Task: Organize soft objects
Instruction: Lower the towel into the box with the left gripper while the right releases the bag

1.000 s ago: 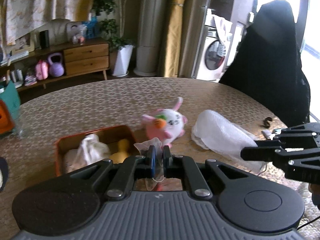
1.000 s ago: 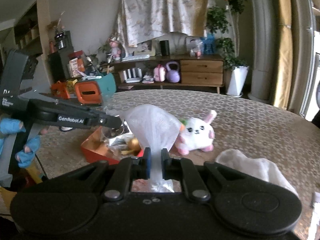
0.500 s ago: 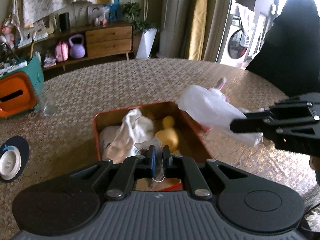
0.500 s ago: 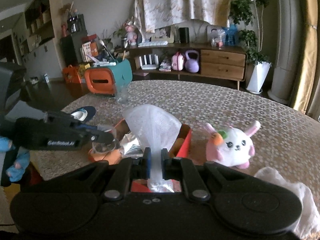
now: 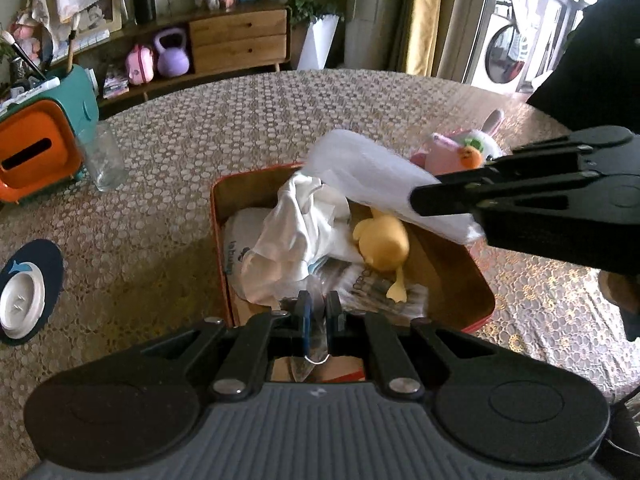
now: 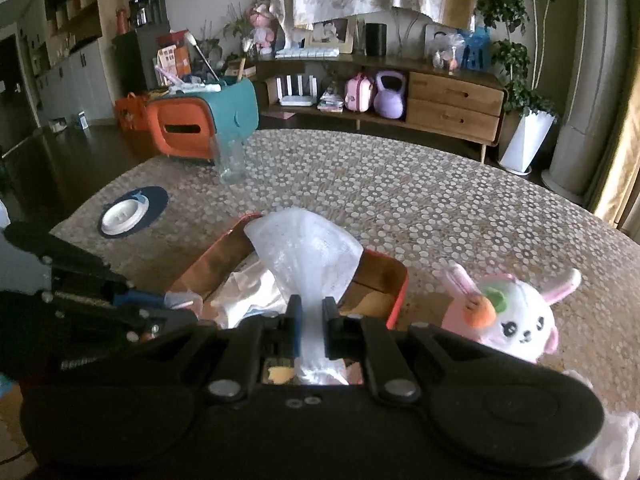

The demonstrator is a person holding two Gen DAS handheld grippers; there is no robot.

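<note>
An orange tin box [image 5: 218,240] on the table holds a white cloth [image 5: 296,232], a yellow duck toy [image 5: 382,240] and printed packets. My left gripper [image 5: 316,312] is shut on a scrap of clear plastic film [image 5: 314,334] at the box's near end. Coming in from the right, my right gripper [image 5: 416,200] is shut on a white translucent bag [image 5: 368,172] that hangs over the box. In the right wrist view that gripper [image 6: 308,316] pinches the bag [image 6: 308,248] above the box [image 6: 398,280]. A pink and white bunny plush [image 6: 516,316] lies just right of the box.
An empty glass [image 5: 104,156] and an orange and teal tissue box [image 5: 36,148] stand at the far left. A dark coaster with a white dish [image 5: 24,296] lies at the left edge. Another white bag [image 6: 616,440] lies at the near right.
Both grippers swung left and sank from beside the bunny to over the orange box. The right one carried the white bag along. Both grips stayed shut.
</note>
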